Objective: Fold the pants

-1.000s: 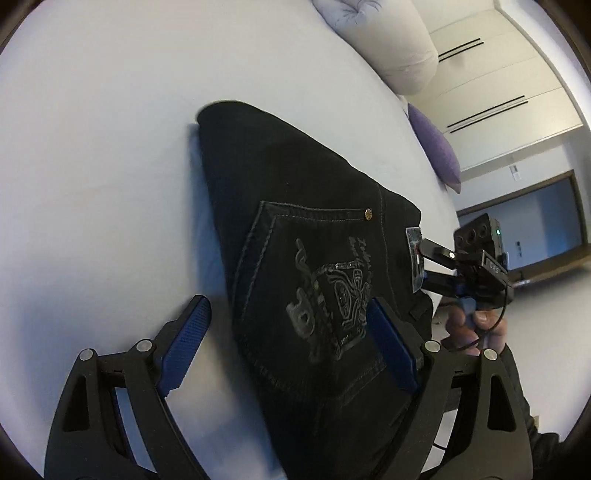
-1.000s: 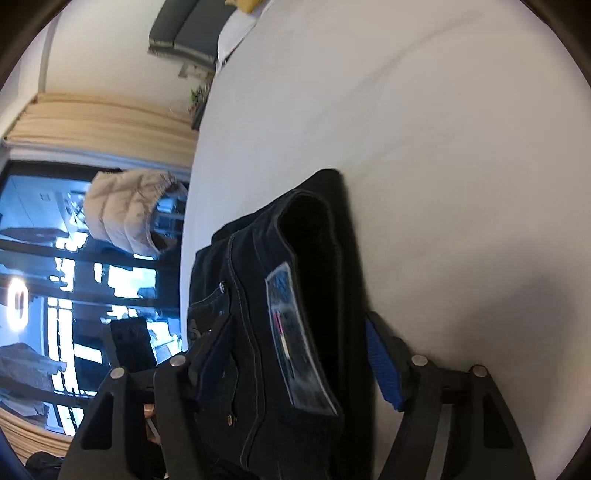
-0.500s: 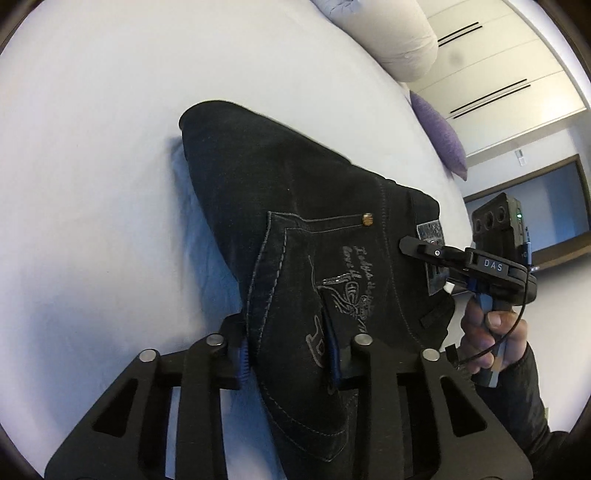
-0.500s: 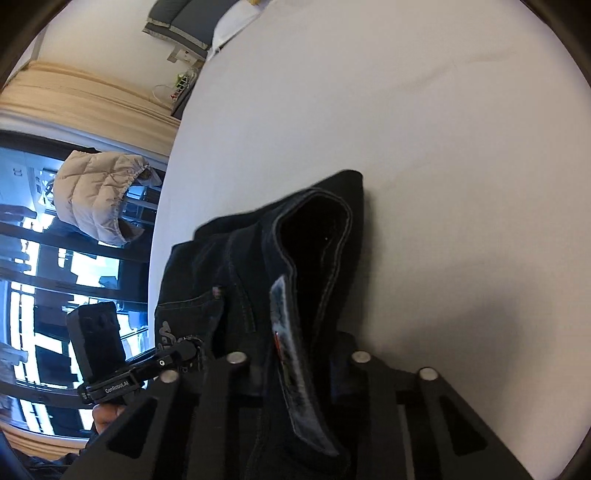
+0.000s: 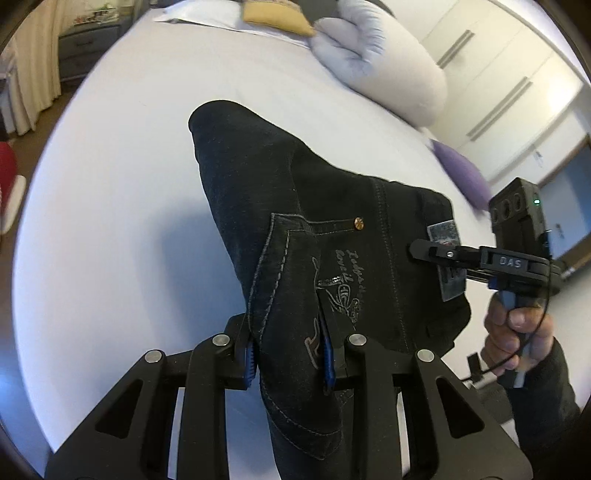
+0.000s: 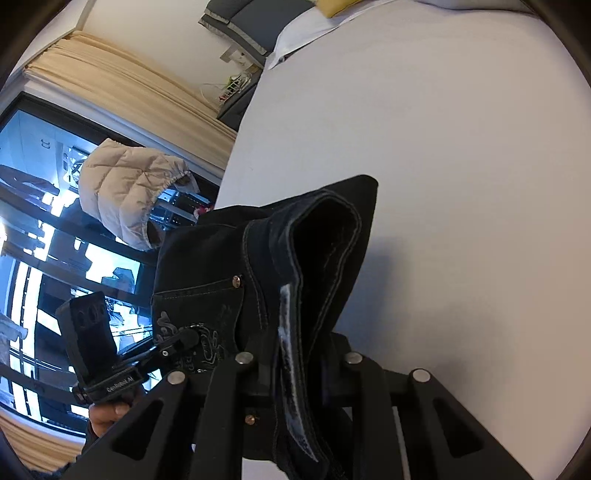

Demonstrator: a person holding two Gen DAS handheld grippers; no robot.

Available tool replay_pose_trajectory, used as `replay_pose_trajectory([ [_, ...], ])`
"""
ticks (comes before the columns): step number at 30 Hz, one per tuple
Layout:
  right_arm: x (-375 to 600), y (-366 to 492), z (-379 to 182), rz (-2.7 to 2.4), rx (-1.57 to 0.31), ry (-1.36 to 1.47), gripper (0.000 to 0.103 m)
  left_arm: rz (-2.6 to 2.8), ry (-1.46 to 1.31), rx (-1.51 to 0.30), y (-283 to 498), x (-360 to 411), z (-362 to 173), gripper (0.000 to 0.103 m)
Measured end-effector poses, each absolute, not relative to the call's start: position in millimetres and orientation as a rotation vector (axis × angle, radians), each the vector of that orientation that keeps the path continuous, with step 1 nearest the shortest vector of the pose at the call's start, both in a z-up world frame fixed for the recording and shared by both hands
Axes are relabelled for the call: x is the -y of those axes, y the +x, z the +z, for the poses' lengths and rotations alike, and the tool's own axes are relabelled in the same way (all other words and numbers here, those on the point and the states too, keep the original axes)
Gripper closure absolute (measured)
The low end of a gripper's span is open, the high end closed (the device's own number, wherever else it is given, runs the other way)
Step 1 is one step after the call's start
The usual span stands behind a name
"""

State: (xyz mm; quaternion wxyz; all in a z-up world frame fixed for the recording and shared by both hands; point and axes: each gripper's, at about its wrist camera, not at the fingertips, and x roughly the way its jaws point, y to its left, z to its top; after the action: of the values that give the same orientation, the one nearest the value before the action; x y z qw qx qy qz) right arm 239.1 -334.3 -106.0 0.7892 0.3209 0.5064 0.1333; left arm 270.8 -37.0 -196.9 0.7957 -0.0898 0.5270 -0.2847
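Black folded jeans (image 5: 295, 192) with an embroidered back pocket are held up over the white bed (image 5: 129, 184). My left gripper (image 5: 288, 354) is shut on the pocket edge, blue pads pressing the denim from both sides. My right gripper (image 6: 295, 363) is shut on the waistband end with its silver label. In the left wrist view the right gripper (image 5: 436, 254) reaches in from the right onto the label, with a hand (image 5: 517, 332) below it. In the right wrist view the jeans (image 6: 207, 266) drape leftward to the left gripper (image 6: 184, 338). The far folded end still touches the sheet.
White pillows (image 5: 388, 70), a purple cushion (image 5: 461, 173) and a yellow cushion (image 5: 277, 18) lie at the head of the bed. A grey nightstand (image 5: 85, 48) stands beyond. A beige puffer jacket (image 6: 125, 192) hangs by the window. The sheet (image 6: 443, 147) stretches to the right.
Both grippers went from open around the jeans to shut on them. The near end of the jeans has lifted off the sheet, and the right gripper swung up and sideways.
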Motion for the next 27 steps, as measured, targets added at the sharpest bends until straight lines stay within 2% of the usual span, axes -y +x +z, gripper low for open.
replay_pose_trajectory([
  [6,326.5,297.9,-142.3,0.272,-1.140,0.710,0.085,-0.553,-0.175,-1.162,342.0,19.5,-232.2,0.079],
  [11,343.6,310.2,-180.6,0.247,-1.163,0.784,0.085,-0.552,-0.181,-1.194,373.5,19.5,-261.4,0.078],
  [16,350.2,304.6,-203.7,0.288,-1.138,0.853,0.079,-0.545,-0.207,-1.189,383.2,11.7,-285.9,0.062],
  [22,357.3,296.0,-218.6,0.365,-1.045,0.972,0.078,-0.590,-0.259,-1.140,372.9,14.1,-293.7,0.055],
  [24,357.6,290.7,-215.7,0.352,-1.027,0.989,0.074,-0.585,-0.250,-1.132,374.2,15.7,-291.1,0.054],
  [25,356.0,290.6,-209.8,0.335,-1.015,0.991,0.067,-0.575,-0.247,-1.130,371.4,13.0,-287.6,0.051],
  [26,354.1,288.0,-203.1,0.320,-1.000,0.985,0.054,-0.555,-0.240,-1.123,368.0,11.1,-282.4,0.048],
  [27,352.4,282.3,-192.4,0.291,-0.986,0.958,0.047,-0.537,-0.225,-1.110,365.3,12.9,-277.8,0.041],
])
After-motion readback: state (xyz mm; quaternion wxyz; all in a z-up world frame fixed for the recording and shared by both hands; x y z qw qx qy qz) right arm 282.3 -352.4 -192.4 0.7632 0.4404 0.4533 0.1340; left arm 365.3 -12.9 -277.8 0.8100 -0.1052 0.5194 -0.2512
